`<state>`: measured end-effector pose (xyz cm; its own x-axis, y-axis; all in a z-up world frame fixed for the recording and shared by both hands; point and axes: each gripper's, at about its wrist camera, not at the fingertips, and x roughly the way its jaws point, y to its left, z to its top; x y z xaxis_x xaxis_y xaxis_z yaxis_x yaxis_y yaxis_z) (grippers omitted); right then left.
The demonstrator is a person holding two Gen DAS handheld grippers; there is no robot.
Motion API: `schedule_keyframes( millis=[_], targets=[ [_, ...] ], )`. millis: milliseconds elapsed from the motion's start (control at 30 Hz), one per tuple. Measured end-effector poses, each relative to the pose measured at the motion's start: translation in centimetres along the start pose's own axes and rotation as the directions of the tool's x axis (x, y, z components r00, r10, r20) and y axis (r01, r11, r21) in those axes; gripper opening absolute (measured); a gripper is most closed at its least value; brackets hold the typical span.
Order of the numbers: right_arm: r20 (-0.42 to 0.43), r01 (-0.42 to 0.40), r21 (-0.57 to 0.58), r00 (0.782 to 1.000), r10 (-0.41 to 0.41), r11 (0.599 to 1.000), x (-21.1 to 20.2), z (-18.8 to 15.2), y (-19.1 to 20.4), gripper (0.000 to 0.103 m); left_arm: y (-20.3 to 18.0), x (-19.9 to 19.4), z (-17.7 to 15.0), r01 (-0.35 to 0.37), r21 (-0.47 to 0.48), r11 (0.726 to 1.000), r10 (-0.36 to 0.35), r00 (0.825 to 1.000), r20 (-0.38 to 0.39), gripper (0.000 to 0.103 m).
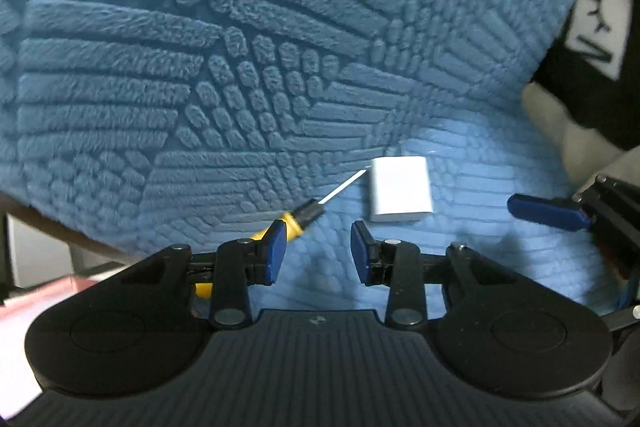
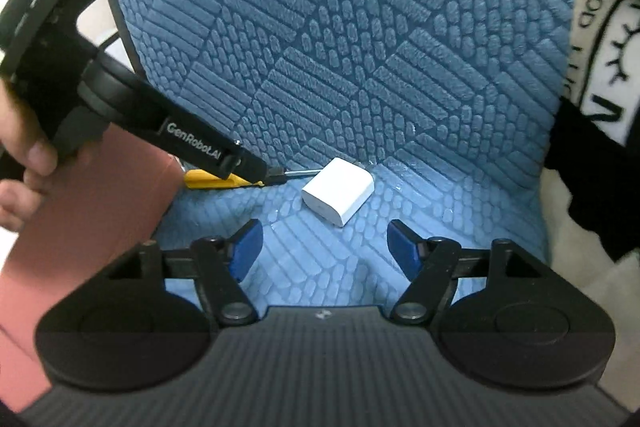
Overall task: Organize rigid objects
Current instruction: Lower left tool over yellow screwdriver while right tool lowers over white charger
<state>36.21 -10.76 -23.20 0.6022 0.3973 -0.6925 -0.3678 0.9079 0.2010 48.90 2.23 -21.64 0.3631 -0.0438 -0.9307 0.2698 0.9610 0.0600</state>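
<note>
A white charger block [image 1: 401, 189] lies on the blue textured seat cushion [image 1: 200, 107]; it also shows in the right wrist view [image 2: 339, 190]. A yellow-handled screwdriver [image 1: 298, 217] lies to its left, tip toward the block, and shows in the right wrist view [image 2: 224, 180] partly hidden by the left gripper. My left gripper [image 1: 318, 251] is open and empty, just right of the screwdriver handle. My right gripper [image 2: 324, 247] is open and empty, just short of the block. One right fingertip [image 1: 548, 213] shows in the left wrist view.
The cushion's backrest [image 2: 340, 27] rises behind the objects. A black and white printed pillow [image 2: 600, 67] lies to the right. A reddish-brown surface [image 2: 88, 211] lies at the left beside the seat. A hand [image 2: 24, 163] holds the left gripper body [image 2: 120, 99].
</note>
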Motion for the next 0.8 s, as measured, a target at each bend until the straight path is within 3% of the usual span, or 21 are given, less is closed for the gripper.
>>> schedule_keyframes(
  millis=[333,500,667,800],
  targets=[
    [-0.023,0.044,-0.009,0.999,-0.045,0.999,4.9,1.4,-1.1,0.071,1.6,3.6,1.1,-0.042,0.044,0.998,0.045,0.995,-0.083,0.041],
    [0.039,0.009,-0.029,0.999,-0.008,1.0,5.3,2.3,-0.8,0.071,3.1,4.3,1.1,-0.017,0.01,1.0,0.018,0.995,-0.097,0.041],
    [-0.003,0.039,-0.097,0.999,-0.04,0.994,7.2,2.3,0.2,0.072,3.9,4.4,0.7,0.002,0.003,1.0,-0.002,0.994,-0.113,0.041],
    [-0.008,0.045,-0.12,0.999,-0.046,0.992,8.5,2.5,0.4,0.078,4.4,4.4,0.0,0.004,-0.007,1.0,-0.005,0.994,-0.106,0.041]
  ],
)
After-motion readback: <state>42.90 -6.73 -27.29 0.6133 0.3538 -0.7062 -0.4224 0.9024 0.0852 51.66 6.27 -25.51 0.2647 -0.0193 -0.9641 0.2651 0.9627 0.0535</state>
